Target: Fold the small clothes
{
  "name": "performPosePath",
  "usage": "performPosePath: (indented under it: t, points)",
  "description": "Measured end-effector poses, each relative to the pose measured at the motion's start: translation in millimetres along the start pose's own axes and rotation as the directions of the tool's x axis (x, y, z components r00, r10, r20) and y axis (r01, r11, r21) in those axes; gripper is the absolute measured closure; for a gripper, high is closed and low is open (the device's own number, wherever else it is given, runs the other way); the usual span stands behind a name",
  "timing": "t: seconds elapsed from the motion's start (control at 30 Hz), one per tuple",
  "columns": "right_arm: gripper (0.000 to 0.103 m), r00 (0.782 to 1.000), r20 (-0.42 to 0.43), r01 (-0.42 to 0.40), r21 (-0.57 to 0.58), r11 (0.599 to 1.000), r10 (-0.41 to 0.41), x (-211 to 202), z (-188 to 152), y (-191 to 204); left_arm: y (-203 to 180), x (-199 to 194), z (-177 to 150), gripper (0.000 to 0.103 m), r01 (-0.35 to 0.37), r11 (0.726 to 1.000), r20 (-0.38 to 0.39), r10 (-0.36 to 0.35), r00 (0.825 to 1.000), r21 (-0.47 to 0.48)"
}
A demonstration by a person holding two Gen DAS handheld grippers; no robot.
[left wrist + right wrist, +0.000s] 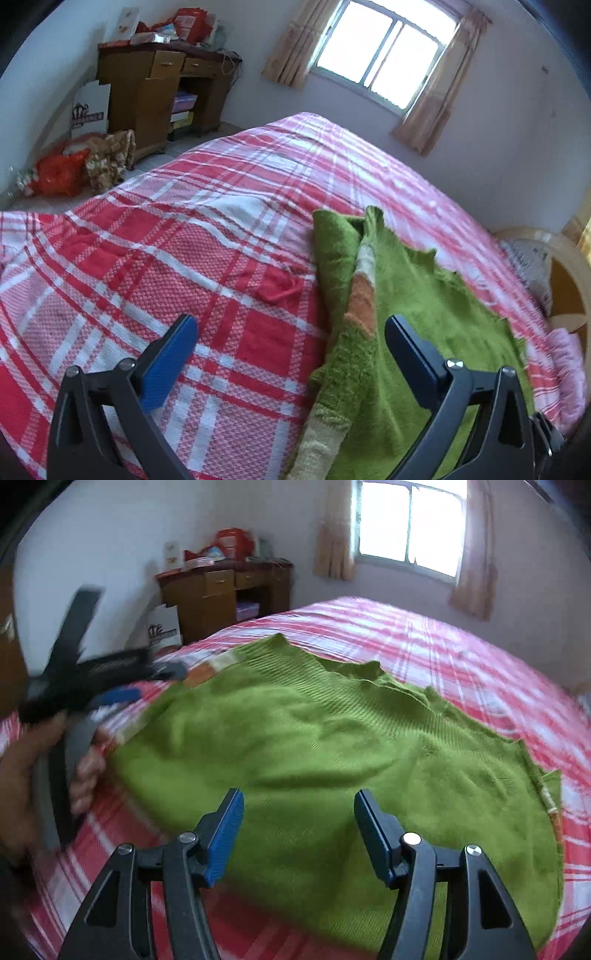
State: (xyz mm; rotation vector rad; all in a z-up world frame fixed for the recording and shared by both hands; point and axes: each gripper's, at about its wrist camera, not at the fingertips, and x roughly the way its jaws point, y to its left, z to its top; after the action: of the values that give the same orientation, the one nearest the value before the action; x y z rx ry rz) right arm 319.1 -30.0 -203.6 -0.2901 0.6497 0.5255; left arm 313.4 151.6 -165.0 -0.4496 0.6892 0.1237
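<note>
Sweater: the green sweater (314,746) lies spread on the bed (155,266), body flat. One sleeve (347,280), with orange and cream bands, is turned in along its left edge, which reads as a first fold.
Bed: the red-and-white plaid cover gives a wide, flat place to fold on; bare cover lies all around the sweater.
Left gripper (291,354): jaws wide apart, nothing between them. It hovers over the folded sleeve edge, one finger above plaid, the other above green. In the right wrist view a hand (22,771) grips its handle at the sweater's left side.
Right gripper (299,834): jaws partly open and empty, hanging over the near middle of the sweater, not touching it as far as the blurred frame shows.
Likely reason: both stand free of the cloth, probably to pick new grip points for another fold.
Room: a desk (155,92) and window (380,55) stand beyond the bed, well apart.
</note>
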Motion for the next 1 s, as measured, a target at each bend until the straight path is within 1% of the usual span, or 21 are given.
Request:
performPosePath:
  t: [0.1, 0.17, 0.2, 0.27, 0.33, 0.43, 0.57, 0.6, 0.67, 0.73, 0.77, 0.8, 0.9, 0.93, 1.0]
  points:
    - [0.04, 1.0, 0.003, 0.006, -0.065, 0.998, -0.006, -2.7, -8.9, 15.4, -7.2, -0.3, -2.3, 0.0, -0.053, 0.997, -0.025, 0.055, 0.998, 0.061]
    - [0.04, 1.0, 0.013, 0.017, -0.109, 0.994, -0.015, -2.9, -10.5, 23.4, -12.1, 0.7, -3.6, 0.0, -0.099, 0.989, -0.043, 0.105, 0.994, 0.114]
    - [0.04, 1.0, 0.022, 0.02, -0.139, 0.99, -0.017, -4.2, -11.5, 30.0, -13.3, 1.5, -4.0, 0.0, -0.111, 0.985, -0.049, 0.118, 0.992, 0.133]
    - [0.039, 0.999, 0.026, 0.022, -0.176, 0.984, -0.018, -5.1, -14.3, 38.7, -12.9, 3.7, -4.8, 0.0, -0.118, 0.981, -0.061, 0.129, 0.99, 0.151]
    - [0.039, 0.999, 0.023, 0.041, -0.225, 0.973, -0.037, -2.5, -16.3, 48.6, -13.9, 4.1, -7.4, 0.0, -0.128, 0.979, -0.054, 0.138, 0.989, 0.161]
    - [0.039, 0.998, 0.023, 0.055, -0.291, 0.955, -0.051, -0.2, -18.2, 63.2, -21.6, 7.0, -9.8, 0.0, -0.148, 0.968, -0.059, 0.163, 0.985, 0.202]
    - [0.039, 0.998, 0.023, 0.059, -0.339, 0.939, -0.054, 2.8, -20.6, 73.8, -23.9, 9.0, -9.8, 0.0, -0.152, 0.963, -0.068, 0.171, 0.983, 0.22]
    - [0.039, 0.998, 0.03, 0.054, -0.334, 0.941, -0.047, 1.0, -19.7, 72.3, -23.2, 9.0, -9.9, 0.0, -0.148, 0.964, -0.072, 0.167, 0.983, 0.22]
    - [0.039, 0.997, 0.072, 0.031, -0.29, 0.957, -0.01, -10.4, -14.0, 63.1, -22.8, 10.2, -8.8, 0.0, -0.144, 0.965, -0.075, 0.164, 0.984, 0.219]
    - [0.039, 0.993, 0.12, 0.015, -0.202, 0.979, 0.01, -19.4, -2.0, 46.2, -23.0, 10.0, -9.8, 0.0, -0.145, 0.964, -0.076, 0.166, 0.983, 0.224]
    - [0.039, 0.992, 0.125, 0.006, -0.153, 0.988, 0.013, -19.9, 5.0, 36.2, -23.2, 9.6, -10.6, 0.0, -0.146, 0.963, -0.075, 0.167, 0.983, 0.226]
    - [0.039, 0.994, 0.11, -0.008, -0.084, 0.996, 0.017, -16.5, 15.0, 20.7, -24.6, 10.7, -10.3, 0.0, -0.149, 0.962, -0.074, 0.169, 0.983, 0.228]
    - [0.039, 0.999, 0.05, -0.014, 0.05, 0.999, 0.012, -1.2, 32.7, -9.5, -24.1, 10.8, -10.9, 0.0, -0.147, 0.963, -0.074, 0.168, 0.983, 0.226]
    - [0.039, 1.0, 0.013, -0.001, 0.089, 0.996, 0.0, 9.3, 37.5, -20.8, -24.1, 10.7, -11.2, 0.0, -0.147, 0.963, -0.074, 0.168, 0.983, 0.226]
    - [0.039, 0.997, -0.081, 0.023, 0.128, 0.991, -0.013, 32.0, 39.5, -35.0, -25.6, 11.7, -11.4, 0.0, -0.147, 0.963, -0.074, 0.168, 0.983, 0.226]
